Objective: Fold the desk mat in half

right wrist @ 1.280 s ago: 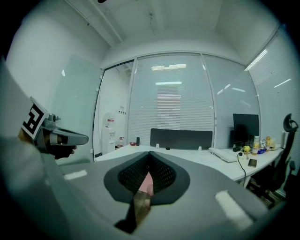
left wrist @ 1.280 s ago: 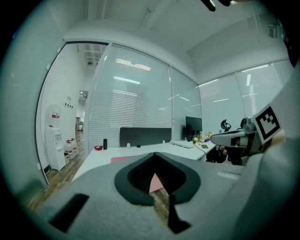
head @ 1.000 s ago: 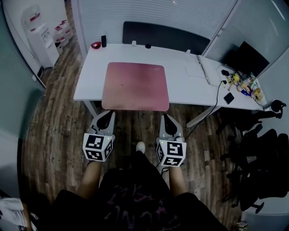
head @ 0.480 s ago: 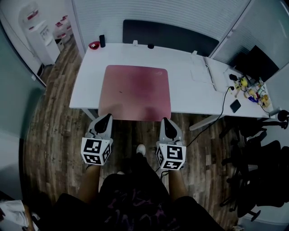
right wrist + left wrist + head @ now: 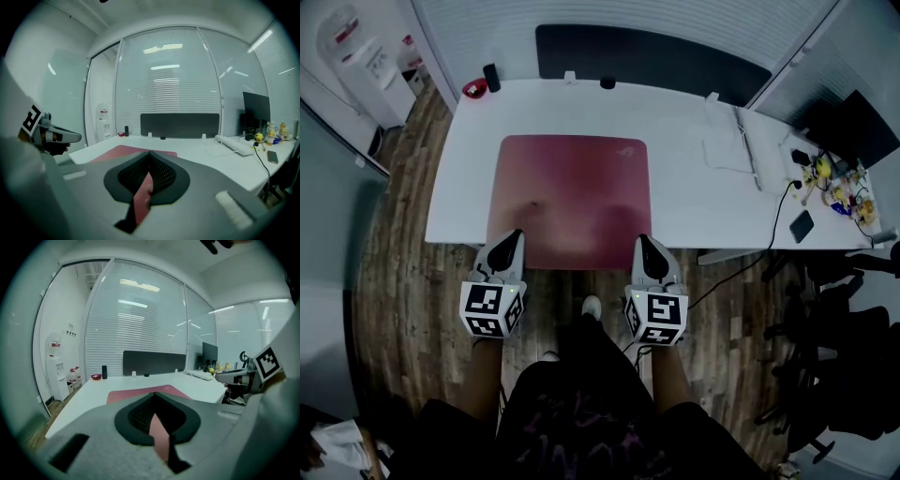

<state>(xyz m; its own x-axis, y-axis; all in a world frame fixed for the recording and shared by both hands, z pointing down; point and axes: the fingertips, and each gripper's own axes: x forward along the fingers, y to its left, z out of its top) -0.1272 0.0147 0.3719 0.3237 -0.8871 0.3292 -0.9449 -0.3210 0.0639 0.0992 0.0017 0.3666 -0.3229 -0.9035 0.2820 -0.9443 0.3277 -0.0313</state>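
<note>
A pink desk mat point(image 5: 572, 192) lies flat on the white desk point(image 5: 694, 202), and its near edge hangs a little over the desk's front. My left gripper point(image 5: 508, 240) is shut, with its tip over the mat's near left part. The right gripper point(image 5: 646, 246) is also shut, over the near right part. Neither holds anything. In the left gripper view the mat point(image 5: 140, 393) stretches ahead of the closed left gripper point(image 5: 155, 405). The right gripper view shows the mat point(image 5: 126, 151) beyond the closed right gripper point(image 5: 150, 160).
A dark partition panel point(image 5: 647, 58) runs along the desk's far edge. A red bowl point(image 5: 473, 89) and a black cylinder point(image 5: 491, 77) stand at the far left corner. A keyboard point(image 5: 748, 131), a phone point(image 5: 802, 226) and small items lie at the right. Office chairs point(image 5: 853, 375) stand right of me.
Both grippers have moved forward from over the floor to the desk's front edge, and their tips now overlap the mat's near edge. Their jaws have stayed shut.
</note>
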